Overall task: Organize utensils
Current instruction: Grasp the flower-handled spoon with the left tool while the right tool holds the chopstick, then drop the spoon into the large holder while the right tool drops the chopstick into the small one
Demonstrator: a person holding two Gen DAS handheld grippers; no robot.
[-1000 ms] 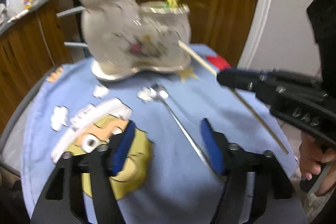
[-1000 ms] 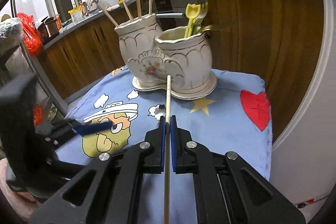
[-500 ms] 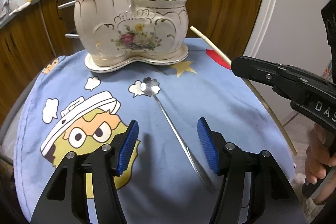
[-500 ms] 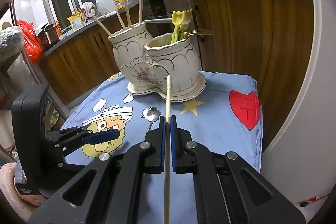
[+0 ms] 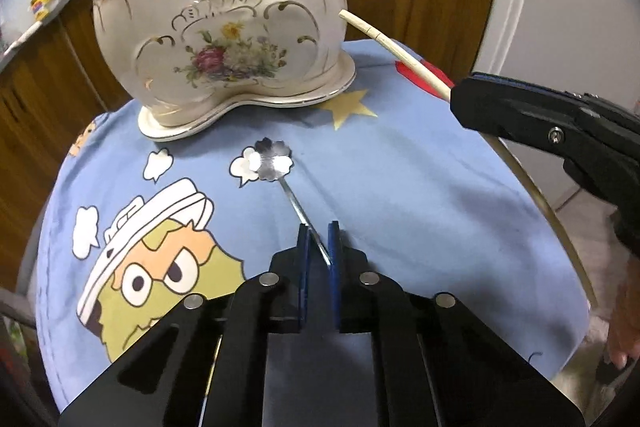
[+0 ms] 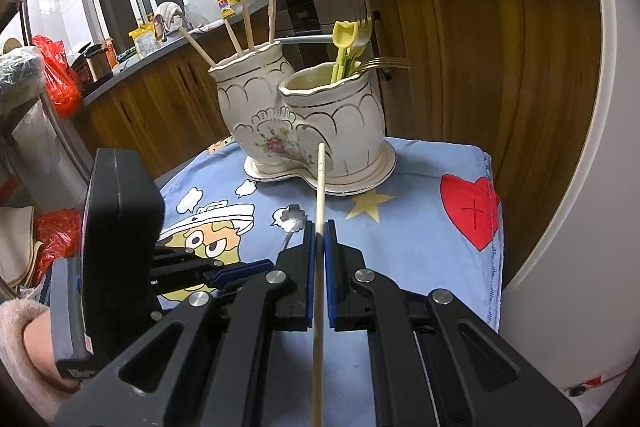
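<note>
A: Which step is this?

B: Picking up the spoon [image 5: 280,174]. The left claw [image 5: 318,247] is closing on its thin handle, which runs between the blue pads while the flower-shaped bowl lies flat on the blue cloth [image 5: 420,195] covering the surface, just in front of the ceramic holder [image 5: 224,39].

A: And the right claw [image 6: 319,247]?

B: Clamped tight on a chopstick [image 6: 319,267], held above the cloth and pointing at the holder.

A: Next?

B: I'd judge: lift the spoon cleanly, tip it upright, drop it in the compartment with the forks [image 6: 362,27]; the chopstick goes with the other sticks [image 6: 248,27]
</note>
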